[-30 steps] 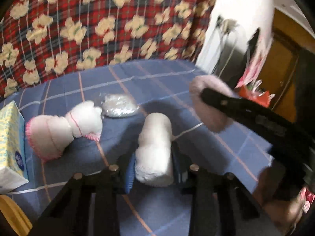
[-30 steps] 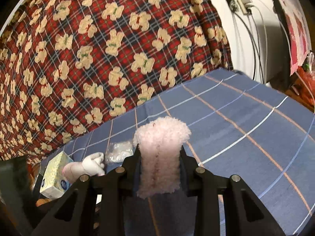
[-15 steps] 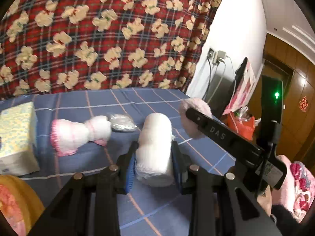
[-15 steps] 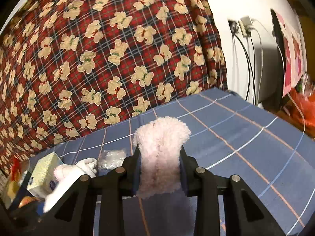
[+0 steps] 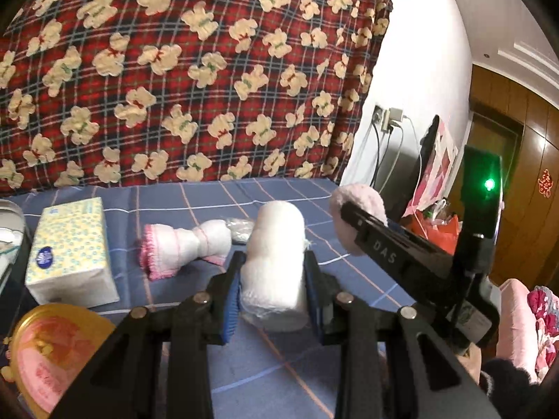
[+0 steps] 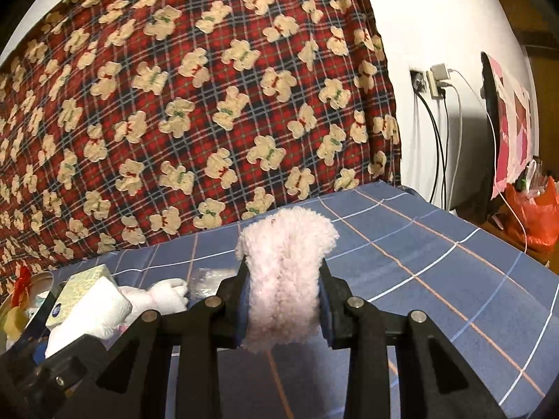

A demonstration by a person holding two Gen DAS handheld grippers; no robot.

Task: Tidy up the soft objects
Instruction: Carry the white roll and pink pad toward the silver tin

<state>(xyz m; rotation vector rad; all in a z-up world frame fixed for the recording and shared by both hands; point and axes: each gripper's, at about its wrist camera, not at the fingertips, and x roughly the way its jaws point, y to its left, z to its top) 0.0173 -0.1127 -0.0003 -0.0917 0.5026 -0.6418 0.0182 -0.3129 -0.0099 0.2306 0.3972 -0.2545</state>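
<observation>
My left gripper (image 5: 274,281) is shut on a white rolled sock (image 5: 274,262), held above the blue checked bedsheet (image 5: 265,377). My right gripper (image 6: 284,302) is shut on a fluffy pale pink sock (image 6: 284,279); in the left wrist view that pink sock (image 5: 360,209) shows at the right, at the tip of the right gripper. A white sock with pink trim (image 5: 181,244) lies on the sheet to the left, and it also shows in the right wrist view as the white sock (image 6: 164,295). In the right wrist view the white rolled sock (image 6: 91,314) appears at lower left.
A yellow-patterned tissue box (image 5: 71,244) stands at the left, with a round yellow-and-pink tin (image 5: 49,352) nearer. A crumpled clear plastic bag (image 5: 239,227) lies behind the socks. A red plaid bear-print cloth (image 5: 174,70) hangs behind. Cables and a wall socket (image 6: 433,80) are at the right.
Both grippers have lifted and tilted upward with their socks still held; more of the plaid cloth and room shows, and the tissue box and the tin have come into the left wrist view.
</observation>
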